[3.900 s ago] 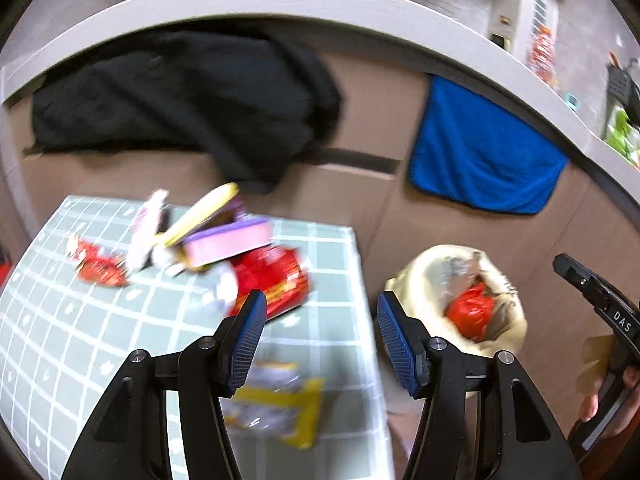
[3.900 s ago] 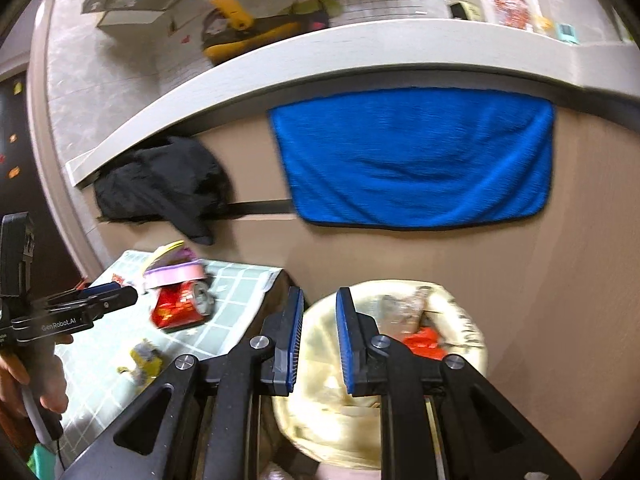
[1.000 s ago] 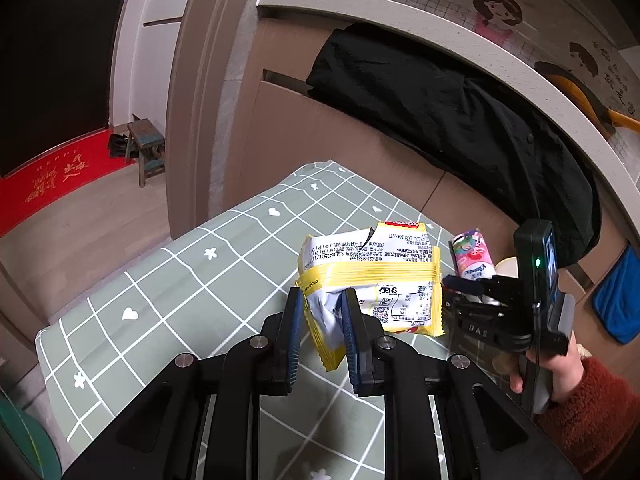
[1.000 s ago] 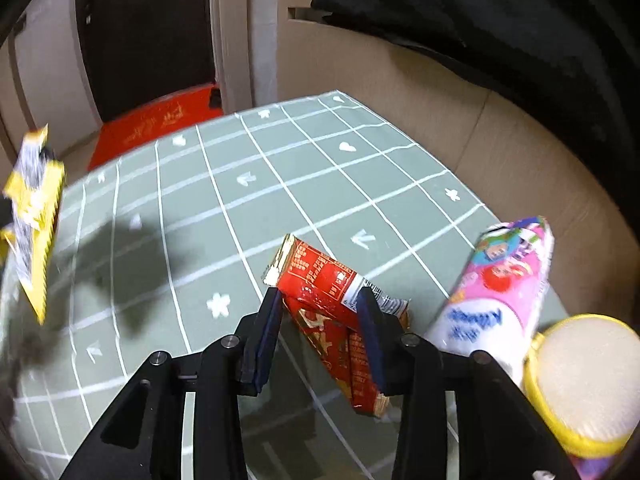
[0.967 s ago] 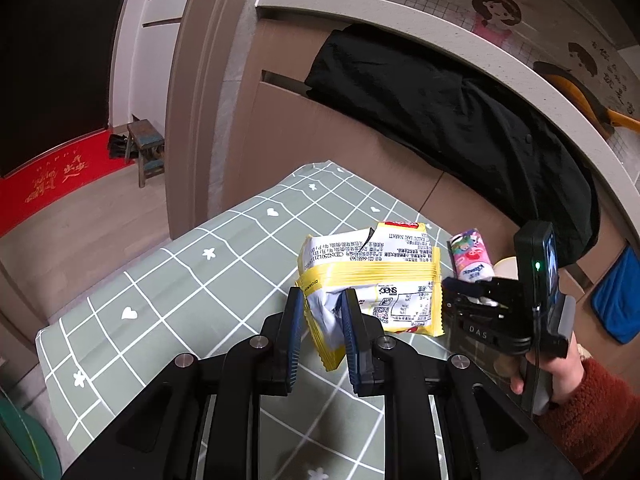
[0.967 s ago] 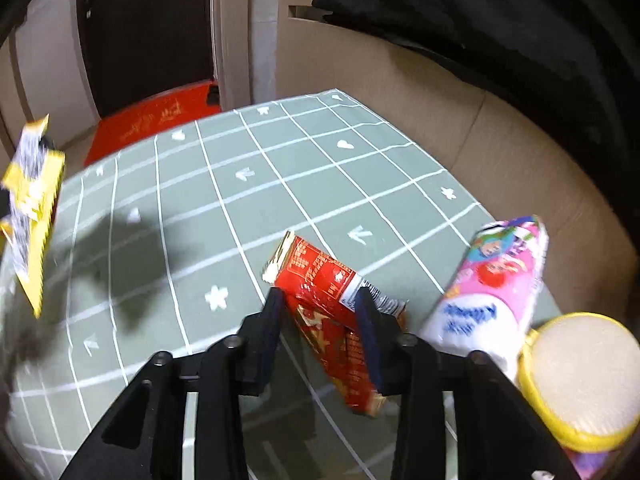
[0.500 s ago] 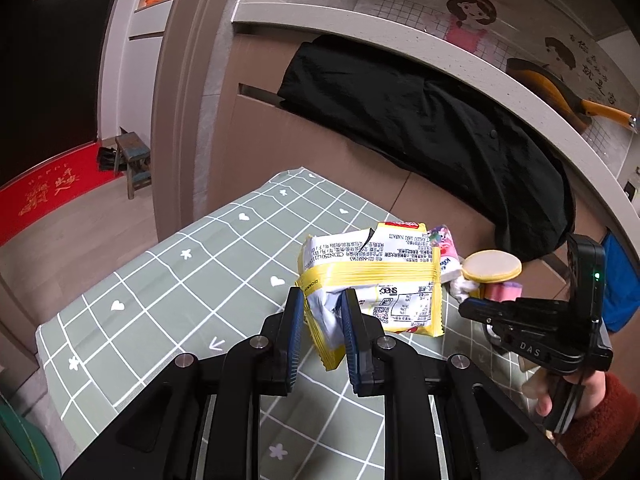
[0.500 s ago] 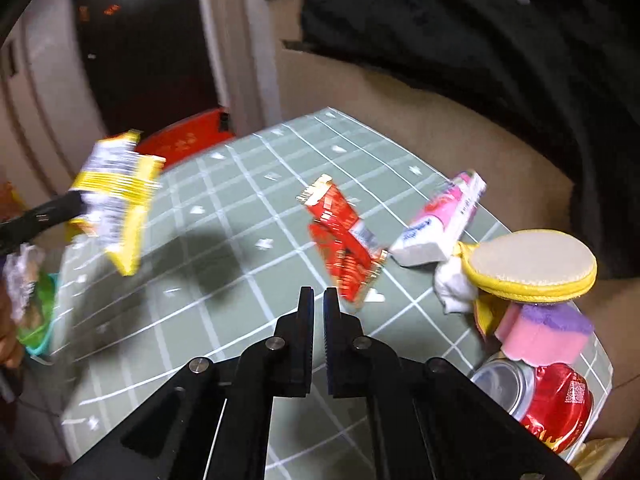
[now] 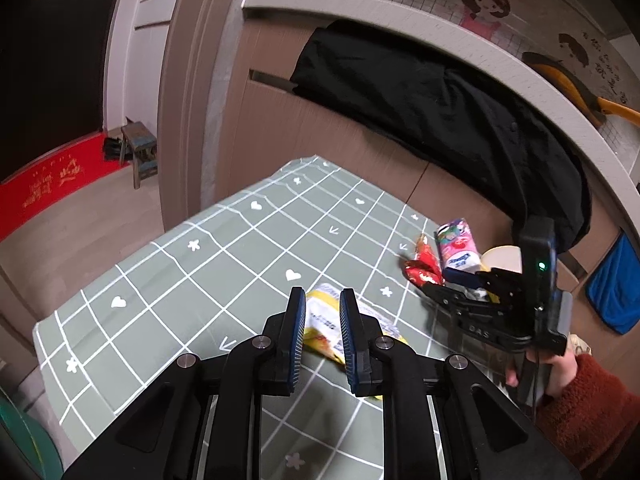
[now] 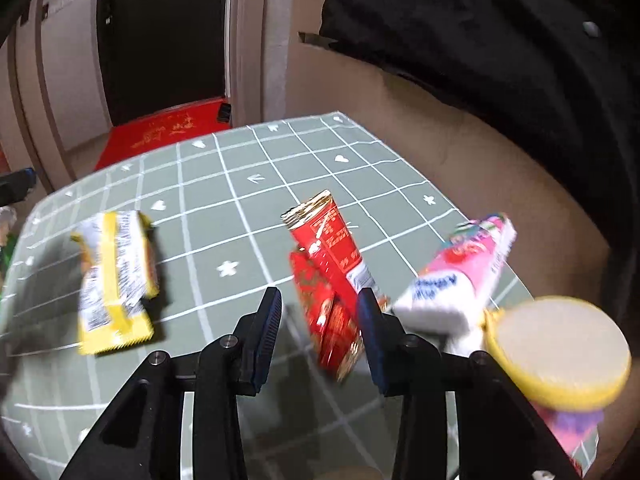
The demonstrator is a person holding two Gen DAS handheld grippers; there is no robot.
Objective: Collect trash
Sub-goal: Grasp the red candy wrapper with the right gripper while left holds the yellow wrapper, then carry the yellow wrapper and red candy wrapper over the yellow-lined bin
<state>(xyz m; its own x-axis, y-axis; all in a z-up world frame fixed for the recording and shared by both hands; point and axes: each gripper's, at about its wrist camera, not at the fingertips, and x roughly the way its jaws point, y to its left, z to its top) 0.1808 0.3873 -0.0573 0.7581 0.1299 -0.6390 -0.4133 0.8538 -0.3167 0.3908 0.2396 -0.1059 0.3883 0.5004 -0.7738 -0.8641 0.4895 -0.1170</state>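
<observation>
Crinkled red foil wrapper [image 10: 332,276]; yellow packet [image 10: 114,276]

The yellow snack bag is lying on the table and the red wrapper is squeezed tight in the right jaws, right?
Not quite. The yellow snack bag does lie on the table, but the right wrist view shows the right gripper with opening jaws: the red wrapper sits loose between them.

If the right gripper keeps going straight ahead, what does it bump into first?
Probably the red wrapper: it lies between the right gripper's opening jaws, untouched. Blur hides how near it is.
</observation>
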